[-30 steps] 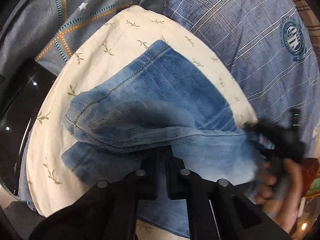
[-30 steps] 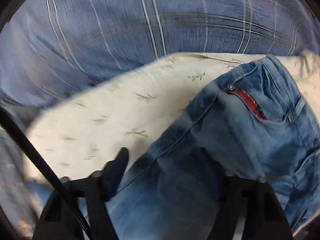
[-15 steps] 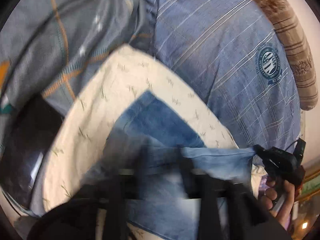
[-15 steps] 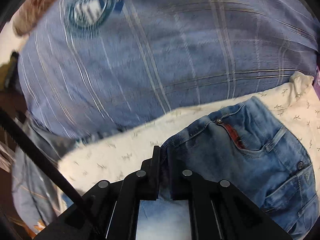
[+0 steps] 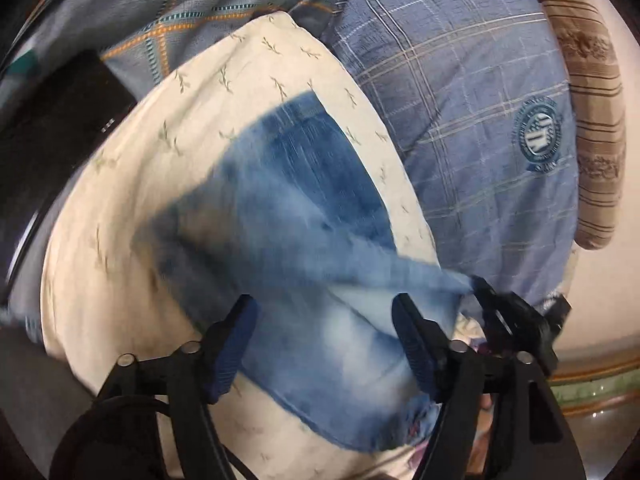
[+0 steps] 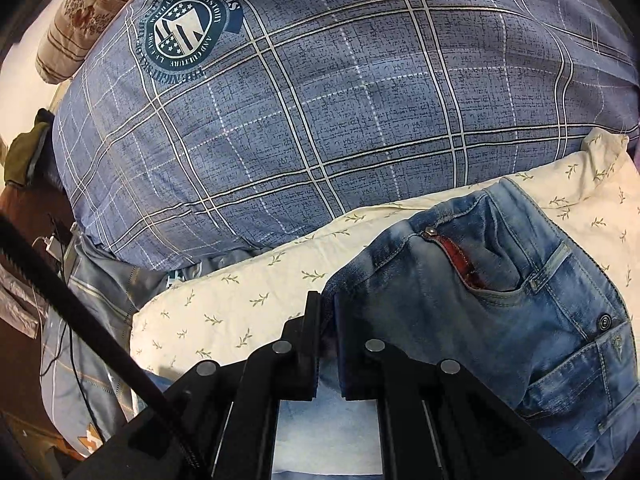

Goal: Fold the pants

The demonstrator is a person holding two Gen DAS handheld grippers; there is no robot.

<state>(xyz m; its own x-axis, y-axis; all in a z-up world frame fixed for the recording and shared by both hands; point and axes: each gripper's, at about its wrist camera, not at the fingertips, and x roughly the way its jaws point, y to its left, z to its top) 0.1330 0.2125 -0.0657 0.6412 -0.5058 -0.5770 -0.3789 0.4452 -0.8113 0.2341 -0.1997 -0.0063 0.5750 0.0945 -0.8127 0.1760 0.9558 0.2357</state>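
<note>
Faded blue jeans (image 5: 304,208) lie folded on a cream leaf-print pillow (image 5: 192,128). My left gripper (image 5: 324,316) is open, its fingers spread apart over the near part of the denim, holding nothing. In the right wrist view the jeans (image 6: 500,304) show a pocket with red lining and a rivet button. My right gripper (image 6: 328,312) is shut on a fold of the jeans' edge. The right gripper also shows in the left wrist view (image 5: 516,316), pinching the cloth's right corner.
A large blue plaid pillow with a round badge (image 6: 320,100) lies behind the cream pillow. A brown striped pillow (image 5: 592,100) is at the far right. A grey patterned blanket (image 5: 160,12) and a dark object (image 5: 52,128) lie to the left.
My left gripper opened and let go of the denim fold. My right gripper went from open to shut on the jeans' edge and has drawn back, holding it.
</note>
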